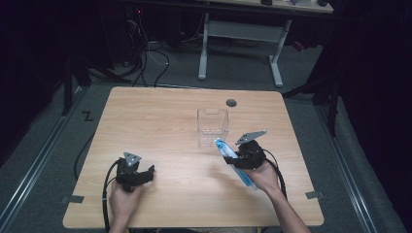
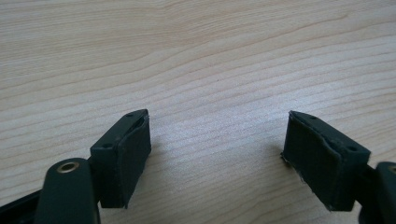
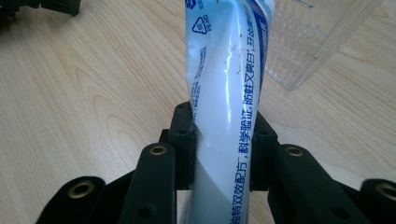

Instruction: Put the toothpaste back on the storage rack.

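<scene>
High view: left tool (image 1: 145,172) low over the pale wooden tabletop (image 1: 160,121), gripped from behind by the left hand (image 1: 124,196); right tool (image 1: 232,159) raised, clamping a white-and-blue plastic tube (image 1: 236,165) just short of a clear plastic box (image 1: 212,127).
Left gripper view: jaws spread wide, bare wood between.
Right gripper view: jaws pinching the tube's middle, box ahead-right.

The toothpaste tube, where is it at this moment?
The toothpaste tube is clamped between the jaws of the right gripper, on the right side of the table in the high view, just in front of the clear plastic container.
</scene>
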### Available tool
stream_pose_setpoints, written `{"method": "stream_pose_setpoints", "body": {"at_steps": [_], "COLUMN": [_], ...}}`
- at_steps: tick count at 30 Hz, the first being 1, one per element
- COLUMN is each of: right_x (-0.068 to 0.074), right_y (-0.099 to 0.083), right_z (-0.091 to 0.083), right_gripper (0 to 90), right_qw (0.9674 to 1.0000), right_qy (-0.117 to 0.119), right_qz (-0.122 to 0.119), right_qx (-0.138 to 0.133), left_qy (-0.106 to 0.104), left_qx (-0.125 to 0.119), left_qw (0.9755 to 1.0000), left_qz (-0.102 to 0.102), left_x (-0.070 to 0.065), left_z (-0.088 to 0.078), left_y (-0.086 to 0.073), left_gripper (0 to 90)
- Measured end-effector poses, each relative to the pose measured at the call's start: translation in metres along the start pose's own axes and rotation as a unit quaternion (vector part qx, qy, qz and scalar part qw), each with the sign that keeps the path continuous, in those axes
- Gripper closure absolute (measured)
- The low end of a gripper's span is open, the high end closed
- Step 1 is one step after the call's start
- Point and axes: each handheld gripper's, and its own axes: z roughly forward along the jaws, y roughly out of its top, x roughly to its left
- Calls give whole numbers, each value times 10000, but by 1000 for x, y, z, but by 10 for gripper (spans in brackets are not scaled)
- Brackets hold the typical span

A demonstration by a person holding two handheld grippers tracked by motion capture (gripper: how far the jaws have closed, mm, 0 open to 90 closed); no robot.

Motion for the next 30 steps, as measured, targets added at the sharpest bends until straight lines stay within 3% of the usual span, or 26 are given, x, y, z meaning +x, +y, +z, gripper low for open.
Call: {"method": "stream_pose_setpoints", "body": {"at_steps": [4,10,30], "right_x": [0,-2,-8], "right_y": [3,7,17], "right_z": [-6,-17,-37], "right_gripper": [702,701,700], "right_qw": [9999,9995,9970], "right_qy": [-35,21,-132], "right_qz": [-71,12,72], "right_qx": [-75,-306,-761], "left_qy": [-3,-1,-2], "left_qx": [5,-2,-2], "left_qw": [10000,10000,10000], "left_qz": [5,-2,-4], "left_x": [0,0,0], "left_z": [0,0,0], "left_y": [0,0,0], "left_gripper": [234,234,234]}}
